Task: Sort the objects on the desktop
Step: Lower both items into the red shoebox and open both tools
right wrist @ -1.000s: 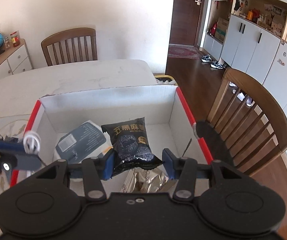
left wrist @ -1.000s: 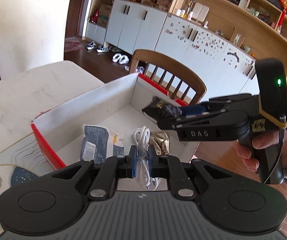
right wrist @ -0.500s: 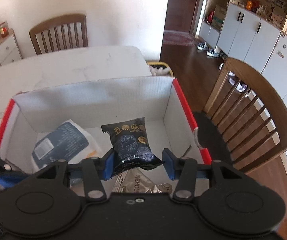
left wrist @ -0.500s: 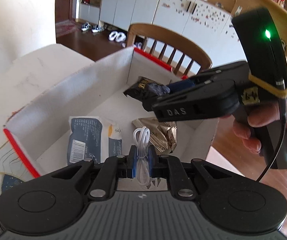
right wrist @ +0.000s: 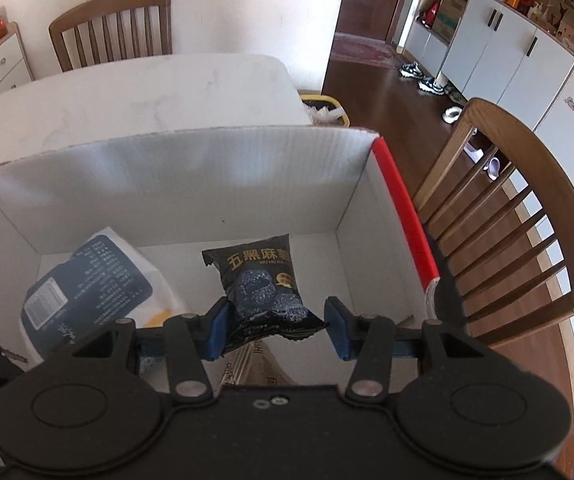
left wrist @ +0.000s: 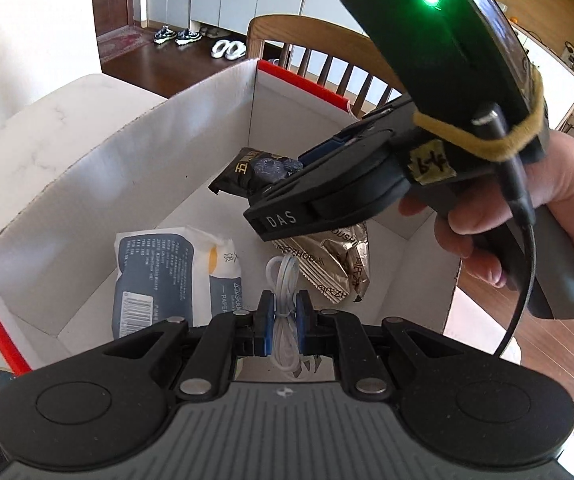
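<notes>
Black snack packet (right wrist: 265, 292) hangs pinched in my right hand-held gripper (right wrist: 275, 328) over the red-edged box (right wrist: 191, 168); my left hand-held gripper (left wrist: 283, 322) pinches a coiled white cable (left wrist: 285, 312).

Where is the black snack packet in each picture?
Left wrist view: the black snack packet sits just above the middle, poking out from the right gripper, over the box.
Right wrist view: it hangs at lower centre, between the blue pads.
Shared landmark: the blue-and-white tissue pack on the box floor.
</notes>
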`<state>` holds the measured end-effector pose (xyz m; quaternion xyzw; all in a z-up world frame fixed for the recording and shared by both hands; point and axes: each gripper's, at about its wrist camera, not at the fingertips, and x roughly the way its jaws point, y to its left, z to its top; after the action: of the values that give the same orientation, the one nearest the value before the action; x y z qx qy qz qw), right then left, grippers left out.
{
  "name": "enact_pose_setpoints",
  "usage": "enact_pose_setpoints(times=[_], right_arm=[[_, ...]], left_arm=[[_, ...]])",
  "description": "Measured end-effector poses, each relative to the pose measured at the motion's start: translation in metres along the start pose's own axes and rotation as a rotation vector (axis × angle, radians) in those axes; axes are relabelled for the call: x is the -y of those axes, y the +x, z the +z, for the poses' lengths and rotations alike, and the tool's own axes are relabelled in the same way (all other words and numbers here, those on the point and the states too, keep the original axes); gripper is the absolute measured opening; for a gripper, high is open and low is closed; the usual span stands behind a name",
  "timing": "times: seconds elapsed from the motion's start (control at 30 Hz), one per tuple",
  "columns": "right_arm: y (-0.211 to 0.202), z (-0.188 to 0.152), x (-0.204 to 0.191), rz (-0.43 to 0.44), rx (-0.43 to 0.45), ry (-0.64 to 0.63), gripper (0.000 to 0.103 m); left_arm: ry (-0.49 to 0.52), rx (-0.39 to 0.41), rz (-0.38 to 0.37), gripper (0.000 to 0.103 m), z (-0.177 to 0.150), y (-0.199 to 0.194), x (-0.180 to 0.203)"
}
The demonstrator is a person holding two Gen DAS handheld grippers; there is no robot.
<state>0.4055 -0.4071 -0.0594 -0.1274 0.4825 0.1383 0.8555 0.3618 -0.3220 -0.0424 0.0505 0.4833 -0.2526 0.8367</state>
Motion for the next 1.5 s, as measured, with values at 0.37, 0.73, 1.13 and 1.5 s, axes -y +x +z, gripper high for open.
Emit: enact_pose_setpoints(times=[0.37,0.73,1.13,1.5], right_arm=[[0.015,-0.002,-0.001,0.02,-0.069,-0.004,0.05],[0.02,-0.004,0.0,0.039,-0.122,-0.01,0.053],[-0.006,-0.001,0.0,0.057,-0.051,-0.029,0.064],[-0.044,-0.001,0.005,0.101,-0.001,-0.009,0.064]], left_arm=[[0.003,-0.082,0.007,0.01,-0.006,0.016,-0.003],[-0.027,-0.141,0.008,0.01,-0.007,0.021,-0.01],[-0.054,-0.153,0.023,0.01,-0.008,0.009,-0.012],[-0.051,-0.074,0.028,0.01,-0.018,-0.022,-0.003]])
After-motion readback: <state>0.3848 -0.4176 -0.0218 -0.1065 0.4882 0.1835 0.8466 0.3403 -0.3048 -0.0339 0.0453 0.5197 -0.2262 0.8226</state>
